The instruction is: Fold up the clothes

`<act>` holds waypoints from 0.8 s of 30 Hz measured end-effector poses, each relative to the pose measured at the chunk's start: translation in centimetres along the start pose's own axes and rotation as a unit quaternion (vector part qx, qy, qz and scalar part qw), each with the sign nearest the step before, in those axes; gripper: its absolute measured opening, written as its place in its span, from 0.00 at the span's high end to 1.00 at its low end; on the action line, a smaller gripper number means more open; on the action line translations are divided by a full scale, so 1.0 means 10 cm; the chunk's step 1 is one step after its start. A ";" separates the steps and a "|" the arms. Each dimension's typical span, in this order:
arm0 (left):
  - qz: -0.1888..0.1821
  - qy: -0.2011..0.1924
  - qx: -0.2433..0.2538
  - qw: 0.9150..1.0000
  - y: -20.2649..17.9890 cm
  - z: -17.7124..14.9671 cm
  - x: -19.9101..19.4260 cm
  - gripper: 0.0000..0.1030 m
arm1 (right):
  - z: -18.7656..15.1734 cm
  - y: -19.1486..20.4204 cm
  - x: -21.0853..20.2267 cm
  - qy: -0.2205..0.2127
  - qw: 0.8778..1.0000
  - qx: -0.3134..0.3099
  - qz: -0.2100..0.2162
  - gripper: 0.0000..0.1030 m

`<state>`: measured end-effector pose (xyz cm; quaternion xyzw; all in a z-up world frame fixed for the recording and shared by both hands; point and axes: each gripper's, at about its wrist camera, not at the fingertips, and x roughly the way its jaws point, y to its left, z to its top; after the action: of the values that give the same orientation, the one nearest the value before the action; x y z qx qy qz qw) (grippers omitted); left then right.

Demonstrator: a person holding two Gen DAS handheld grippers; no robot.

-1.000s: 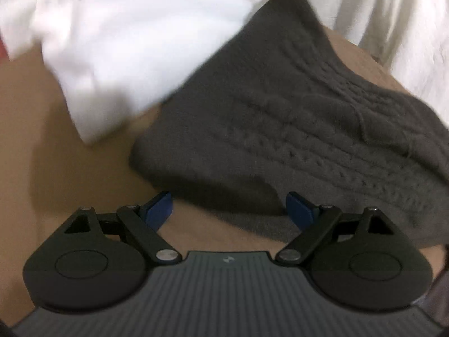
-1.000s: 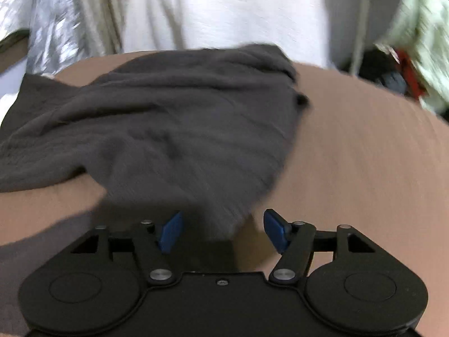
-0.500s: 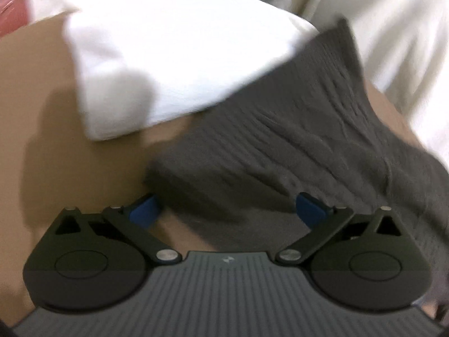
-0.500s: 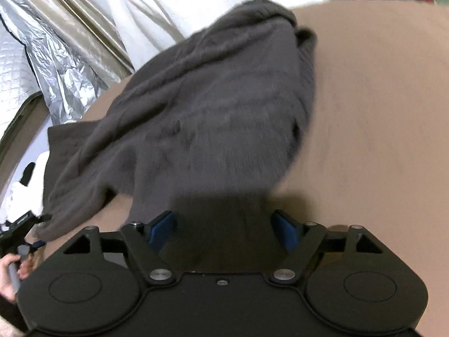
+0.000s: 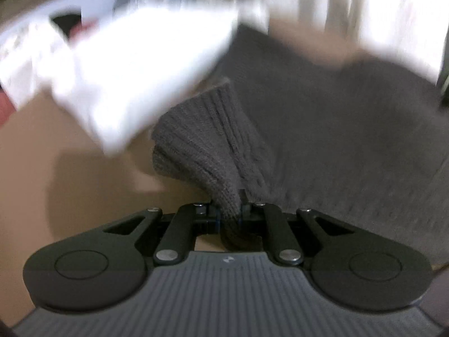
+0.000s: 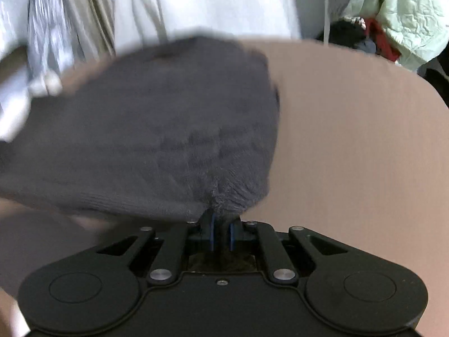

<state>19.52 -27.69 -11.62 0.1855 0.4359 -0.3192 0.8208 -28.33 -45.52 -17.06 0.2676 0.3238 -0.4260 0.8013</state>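
Both tools pinch grey sweater (image 5: 322, 118); white garment (image 5: 134, 73) only left view.

surface: tan tabletop (image 6: 350, 140) | behind: pale curtains (image 6: 210, 0) | far-right: green quilted fabric (image 6: 407, 14)

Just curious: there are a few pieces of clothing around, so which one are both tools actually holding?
The dark grey knit sweater. Both the left tool and the right tool pinch its edge. The white garment lies beside it, ungripped.
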 end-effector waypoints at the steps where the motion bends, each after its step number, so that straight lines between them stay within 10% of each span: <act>1: 0.013 -0.001 -0.001 1.000 -0.02 -0.04 0.04 0.91 | -0.10 0.01 0.09 0.012 1.000 -0.007 -0.008 0.89; 8: 0.067 -0.146 0.001 0.987 -0.01 0.07 -0.71 0.91 | 0.21 -0.13 -0.42 -0.074 0.992 0.043 0.094 0.89; 10: 0.049 -0.098 0.003 0.994 0.02 0.02 -0.56 0.91 | 0.28 -0.13 -0.51 -0.071 0.992 0.030 0.098 0.89; 14: 0.049 0.029 0.020 0.998 -0.02 -0.20 -0.11 0.84 | 0.05 0.00 -0.13 0.009 0.997 -0.063 -0.044 0.89; 16: 0.044 0.009 0.038 0.998 -0.08 -0.24 -0.23 0.74 | -0.06 0.01 -0.05 0.025 0.996 -0.066 -0.058 0.84; 19: -0.032 -0.045 0.036 0.998 -0.12 -0.32 -0.59 0.35 | -0.08 -0.04 -0.25 0.006 0.999 -0.037 -0.029 0.64; 24: -0.202 -0.017 0.015 0.979 -0.18 -0.69 -0.75 0.31 | -0.09 -0.13 -0.30 -0.007 0.998 0.010 0.063 0.44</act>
<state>10.99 -22.26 -9.21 0.1010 0.4455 -0.4879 0.7439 -31.05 -43.98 -15.60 0.2923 0.2963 -0.3794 0.8263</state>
